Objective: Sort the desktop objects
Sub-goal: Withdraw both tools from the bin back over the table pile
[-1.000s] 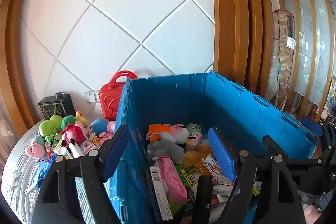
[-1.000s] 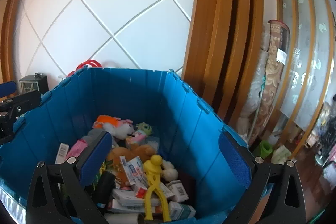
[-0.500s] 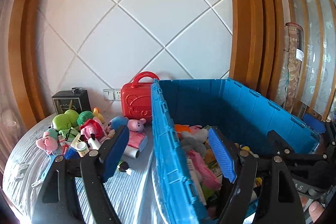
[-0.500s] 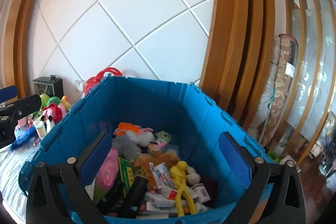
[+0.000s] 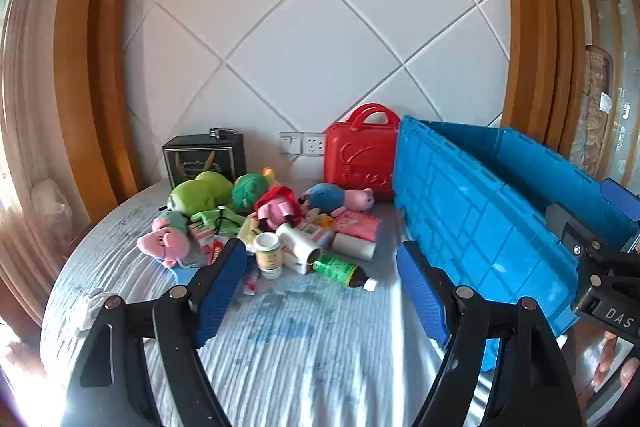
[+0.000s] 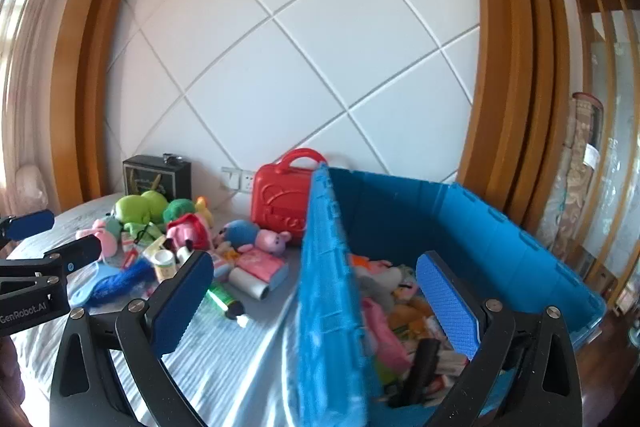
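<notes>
A heap of toys and small items lies on the striped cloth: a green plush (image 5: 202,193), a pink pig plush (image 5: 164,241), a blue-and-pink pig plush (image 5: 340,197), a white pill bottle (image 5: 269,254) and a green bottle (image 5: 340,270) on its side. The blue crate (image 5: 480,223) to the right holds several toys and boxes (image 6: 384,299). My left gripper (image 5: 322,301) hovers open and empty over the cloth in front of the heap. My right gripper (image 6: 316,301) is open and empty, straddling the crate's near wall (image 6: 324,267).
A red toy case (image 5: 360,155) and a black box (image 5: 204,157) stand against the white tiled wall, with sockets (image 5: 302,143) between them. Wooden trim frames the wall. The table edge curves at the left (image 5: 60,287). A hand's fingers (image 5: 616,367) show at the lower right.
Both grippers have swung left, away from over the crate's inside. The left now faces the toy heap on the cloth; the right now sits over the crate's left wall. Both stayed open.
</notes>
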{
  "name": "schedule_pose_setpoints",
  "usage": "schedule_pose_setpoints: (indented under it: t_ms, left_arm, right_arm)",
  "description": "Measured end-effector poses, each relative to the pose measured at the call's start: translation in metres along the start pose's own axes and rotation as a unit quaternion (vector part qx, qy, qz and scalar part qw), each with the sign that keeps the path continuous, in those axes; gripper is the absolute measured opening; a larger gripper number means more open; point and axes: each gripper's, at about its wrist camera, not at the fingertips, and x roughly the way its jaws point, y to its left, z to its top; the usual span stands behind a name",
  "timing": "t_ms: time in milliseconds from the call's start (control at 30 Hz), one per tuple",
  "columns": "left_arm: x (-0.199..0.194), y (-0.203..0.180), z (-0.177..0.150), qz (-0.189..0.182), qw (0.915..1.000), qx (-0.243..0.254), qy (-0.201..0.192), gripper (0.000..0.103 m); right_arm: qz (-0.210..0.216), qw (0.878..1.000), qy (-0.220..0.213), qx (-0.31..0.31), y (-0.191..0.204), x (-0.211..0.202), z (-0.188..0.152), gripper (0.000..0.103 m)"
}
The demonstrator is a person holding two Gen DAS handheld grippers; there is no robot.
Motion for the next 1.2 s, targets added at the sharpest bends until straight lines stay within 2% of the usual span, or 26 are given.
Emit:
schedule_pose_setpoints:
  t_ms: [233,433,567,767,1000,1200]
  left_arm:
    - [0.018,0.089,-0.025,0.03,0.9982,-0.025,0.046,0.078]
    - [0.036,0.15,-0.043,0.072,0.9915,-0.075,0.079,0.078]
    - [0.053,0.17,-0.048,0.101,0.9872,-0.086,0.089,0.078]
    - [0.106,0.162,-0.046,0.103,0.983,-0.095,0.119,0.077]
    - [0.178,0.118,-0.054,0.082,0.9824,-0.06,0.157,0.078]
    - [0.236,0.098,-0.057,0.066,0.9789,-0.038,0.19,0.077]
  right_arm:
    - [0.029,0.998,0.052,-0.017,0.081,0.021,-0.014,0.103]
    - [0.053,0.995,0.084,-0.009,0.101,0.058,-0.021,0.103]
    - [0.074,0.991,0.108,-0.005,0.108,0.091,-0.029,0.103]
    - [0.099,0.984,0.148,-0.017,0.11,0.155,-0.043,0.103]
    - [0.113,0.975,0.189,-0.027,0.103,0.225,-0.066,0.103]
    - [0.123,0.967,0.22,-0.023,0.104,0.265,-0.081,0.103]
